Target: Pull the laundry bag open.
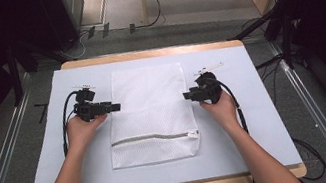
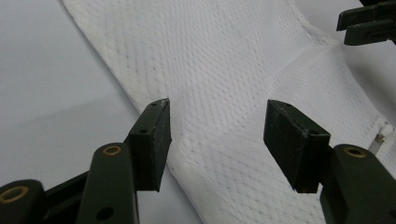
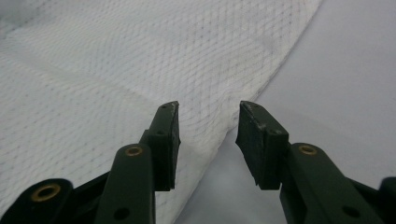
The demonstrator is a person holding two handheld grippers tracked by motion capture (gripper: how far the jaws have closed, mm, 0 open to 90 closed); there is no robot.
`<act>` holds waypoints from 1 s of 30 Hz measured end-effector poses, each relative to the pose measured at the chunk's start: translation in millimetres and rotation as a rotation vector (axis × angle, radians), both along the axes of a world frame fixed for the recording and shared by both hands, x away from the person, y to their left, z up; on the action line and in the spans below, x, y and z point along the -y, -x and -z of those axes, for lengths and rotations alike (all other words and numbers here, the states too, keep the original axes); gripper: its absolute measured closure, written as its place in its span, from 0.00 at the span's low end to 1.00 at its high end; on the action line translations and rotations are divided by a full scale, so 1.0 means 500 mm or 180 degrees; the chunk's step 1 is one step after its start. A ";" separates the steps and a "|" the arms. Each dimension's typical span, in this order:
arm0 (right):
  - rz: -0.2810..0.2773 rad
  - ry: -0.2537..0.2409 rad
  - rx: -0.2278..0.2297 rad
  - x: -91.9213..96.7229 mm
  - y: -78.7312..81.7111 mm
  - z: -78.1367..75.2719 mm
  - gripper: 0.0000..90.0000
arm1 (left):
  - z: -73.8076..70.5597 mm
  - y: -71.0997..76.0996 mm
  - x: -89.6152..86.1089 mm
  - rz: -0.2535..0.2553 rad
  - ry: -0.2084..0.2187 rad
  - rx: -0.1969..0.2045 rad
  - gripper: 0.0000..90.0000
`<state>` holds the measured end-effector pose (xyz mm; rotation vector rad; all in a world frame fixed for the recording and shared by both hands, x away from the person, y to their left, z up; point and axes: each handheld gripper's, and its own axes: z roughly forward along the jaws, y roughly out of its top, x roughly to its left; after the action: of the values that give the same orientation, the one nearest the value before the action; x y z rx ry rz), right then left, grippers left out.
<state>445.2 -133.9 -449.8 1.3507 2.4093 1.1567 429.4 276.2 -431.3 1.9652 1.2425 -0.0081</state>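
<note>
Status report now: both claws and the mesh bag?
Left claw open at bag's left edge. Right claw open at right edge. Mesh bag flat, zipped, unheld. Nothing in the way.

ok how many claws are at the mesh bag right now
2. The left claw sits at the left edge of the white mesh laundry bag, the right claw at its right edge. Both stand open over the fabric edge, not pinching it.

Mesh bag (image 1: 151, 114): white, fine net weave throughout, with a grey zipper line (image 1: 154, 137) near its lower edge. Table cover (image 1: 257, 120): plain pale blue-grey; wooden table edge (image 1: 154, 52) light tan. Both grippers (image 1: 115, 107) (image 1: 187, 96): black.
</note>
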 end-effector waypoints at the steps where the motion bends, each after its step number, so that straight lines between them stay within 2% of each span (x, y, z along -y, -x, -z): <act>1: -0.0023 -0.0015 0.0002 0.002 0.004 -0.003 0.65 | -0.003 0.004 0.002 0.0008 -0.0002 0.0006 0.46; 6: -0.0108 -0.0040 0.0073 0.008 0.030 -0.021 0.64 | -0.013 0.018 0.007 0.0071 -0.0026 0.0045 0.45; 10: -0.0158 -0.0122 0.0096 0.015 0.045 -0.026 0.61 | -0.019 0.026 0.013 0.0138 -0.0029 0.0044 0.43; 15: -0.0191 -0.0133 0.0065 0.024 0.056 -0.023 0.59 | -0.024 0.040 0.027 0.0257 -0.0098 0.0099 0.43; 25: -0.0287 -0.0199 0.0144 0.043 0.102 -0.020 0.57 | -0.039 0.064 0.064 0.0427 -0.0084 0.0185 0.43; 30: -0.0341 -0.0204 0.0106 0.046 0.122 -0.017 0.57 | -0.044 0.074 0.089 0.0532 -0.0128 0.0200 0.44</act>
<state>384.1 -156.7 -441.4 1.2229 2.4680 1.2823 392.2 231.6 -409.5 2.0831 1.0430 -0.0055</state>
